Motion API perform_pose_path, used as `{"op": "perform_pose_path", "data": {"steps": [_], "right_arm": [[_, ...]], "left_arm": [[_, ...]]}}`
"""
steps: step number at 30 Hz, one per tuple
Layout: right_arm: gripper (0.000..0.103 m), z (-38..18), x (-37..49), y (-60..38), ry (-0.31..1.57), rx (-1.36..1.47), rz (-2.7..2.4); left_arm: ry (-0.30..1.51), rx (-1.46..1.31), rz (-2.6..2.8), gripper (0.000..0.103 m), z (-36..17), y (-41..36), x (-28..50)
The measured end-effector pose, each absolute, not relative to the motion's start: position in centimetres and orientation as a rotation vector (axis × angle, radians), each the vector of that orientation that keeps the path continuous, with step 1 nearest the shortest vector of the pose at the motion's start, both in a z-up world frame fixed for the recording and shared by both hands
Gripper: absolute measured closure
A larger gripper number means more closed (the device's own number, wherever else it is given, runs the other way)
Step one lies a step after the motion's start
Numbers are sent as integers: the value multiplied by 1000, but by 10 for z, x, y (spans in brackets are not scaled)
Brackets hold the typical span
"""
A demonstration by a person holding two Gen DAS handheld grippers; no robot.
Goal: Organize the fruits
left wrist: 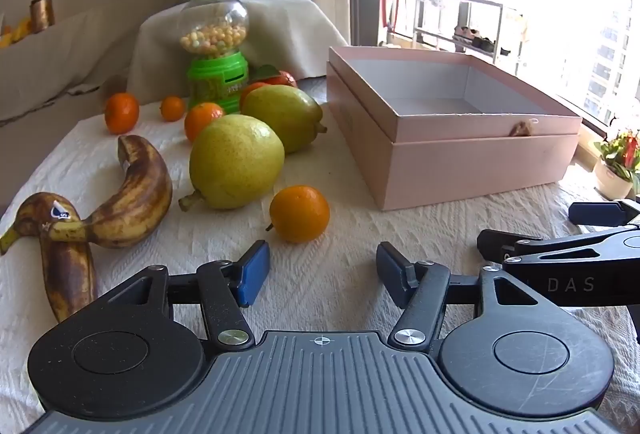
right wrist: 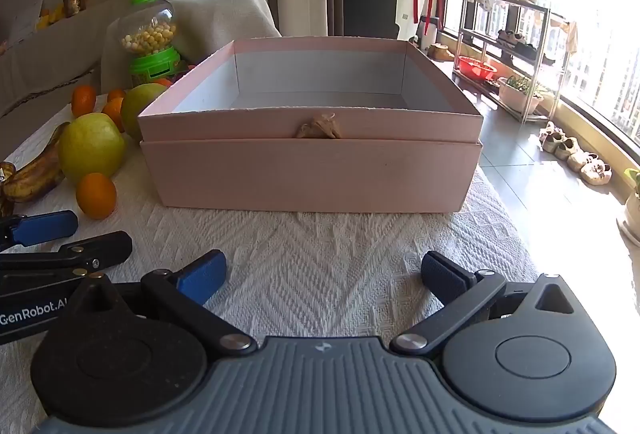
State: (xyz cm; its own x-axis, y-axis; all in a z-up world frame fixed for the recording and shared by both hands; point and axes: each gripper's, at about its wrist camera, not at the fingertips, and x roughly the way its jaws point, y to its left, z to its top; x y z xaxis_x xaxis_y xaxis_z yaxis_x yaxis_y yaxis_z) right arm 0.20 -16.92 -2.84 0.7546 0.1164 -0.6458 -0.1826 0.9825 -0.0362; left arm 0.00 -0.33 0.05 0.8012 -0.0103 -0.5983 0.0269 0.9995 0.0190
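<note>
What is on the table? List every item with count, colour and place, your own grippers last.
Bananas: two, brown-spotted, joined at the stem, left edge of the table.
Pears: two, yellow-green, centre-left, side by side.
Oranges: at least six, orange; one nearest the left gripper, the others further back around the dispenser.
Dispenser: one, green with clear globe of pale candies, behind the fruit.
Box: one, pink, open and empty, right of the fruit.
Cloth: one, white, covering the table.
Left gripper: black with blue pads, open, empty, near the closest orange.
Right gripper: same colours, open, empty, facing the box.
</note>
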Motion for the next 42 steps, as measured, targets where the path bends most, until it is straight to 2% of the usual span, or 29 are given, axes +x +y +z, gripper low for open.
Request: {"op": "perform_pose_path", "data": {"steps": [42], "right_arm": [[0,-28,2,-170,696,-102,163]], "left_arm": [[642,14,-24,38,1,-2,0]]}}
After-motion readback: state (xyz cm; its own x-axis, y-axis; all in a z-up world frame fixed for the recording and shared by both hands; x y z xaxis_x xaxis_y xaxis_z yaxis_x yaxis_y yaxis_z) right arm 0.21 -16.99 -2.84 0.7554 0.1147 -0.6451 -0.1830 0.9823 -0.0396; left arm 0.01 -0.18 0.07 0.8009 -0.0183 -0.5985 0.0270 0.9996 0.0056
